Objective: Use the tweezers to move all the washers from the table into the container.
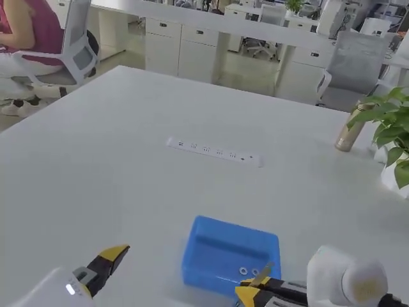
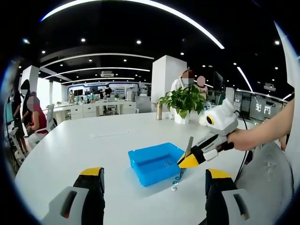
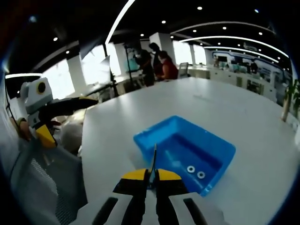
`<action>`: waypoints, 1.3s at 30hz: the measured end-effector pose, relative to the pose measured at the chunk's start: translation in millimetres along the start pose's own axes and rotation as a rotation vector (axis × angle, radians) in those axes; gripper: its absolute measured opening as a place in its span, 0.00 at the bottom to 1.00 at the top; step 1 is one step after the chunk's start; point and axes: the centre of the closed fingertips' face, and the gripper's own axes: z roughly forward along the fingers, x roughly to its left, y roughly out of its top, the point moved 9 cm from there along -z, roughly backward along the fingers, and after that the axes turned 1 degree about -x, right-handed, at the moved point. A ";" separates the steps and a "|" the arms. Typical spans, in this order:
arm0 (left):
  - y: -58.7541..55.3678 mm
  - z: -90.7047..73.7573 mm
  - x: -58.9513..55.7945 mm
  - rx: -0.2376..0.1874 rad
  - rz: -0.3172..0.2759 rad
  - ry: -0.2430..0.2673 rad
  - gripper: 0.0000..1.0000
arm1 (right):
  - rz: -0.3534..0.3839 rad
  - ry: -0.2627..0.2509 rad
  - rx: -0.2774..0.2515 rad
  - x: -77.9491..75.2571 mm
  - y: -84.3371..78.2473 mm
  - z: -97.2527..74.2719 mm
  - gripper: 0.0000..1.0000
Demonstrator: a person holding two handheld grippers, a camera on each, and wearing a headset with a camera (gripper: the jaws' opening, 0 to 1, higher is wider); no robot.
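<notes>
A blue container [image 1: 230, 252] stands near the table's front edge, with two washers [image 1: 249, 272] lying inside it. My right gripper [image 1: 252, 291] is at its near right corner, shut on metal tweezers [image 1: 265, 272]. In the right gripper view the tweezers [image 3: 153, 161] rise from the shut right gripper [image 3: 151, 174] toward the container [image 3: 206, 140], where the washers [image 3: 196, 171] rest. In the left gripper view a few washers [image 2: 175, 185] lie on the table beside the container [image 2: 150, 164], under the tweezers' tip [image 2: 186, 152]. My left gripper [image 2: 154, 174] is open and holds nothing; the head view has it [image 1: 108, 259] left of the container.
A white power strip [image 1: 214, 152] lies mid-table. A metal bottle [image 1: 350, 131] and a potted plant [image 1: 391, 128] stand at the far right. A person [image 1: 22, 29] sits on a chair beyond the table's far left. The table's front edge is close by.
</notes>
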 end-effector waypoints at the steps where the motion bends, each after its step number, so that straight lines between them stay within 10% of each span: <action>1: -0.1 0.1 -0.1 0.002 0.002 -0.001 0.90 | 0.001 0.003 0.009 -0.4 -2.0 0.9 0.03; 15: -0.1 0.2 -0.4 0.004 0.006 -0.004 0.90 | 0.076 -0.031 0.018 -17.6 1.1 6.1 0.03; 39: -0.9 0.5 -0.7 0.010 0.008 -0.006 0.89 | 0.003 0.029 0.079 1.0 0.8 7.1 0.04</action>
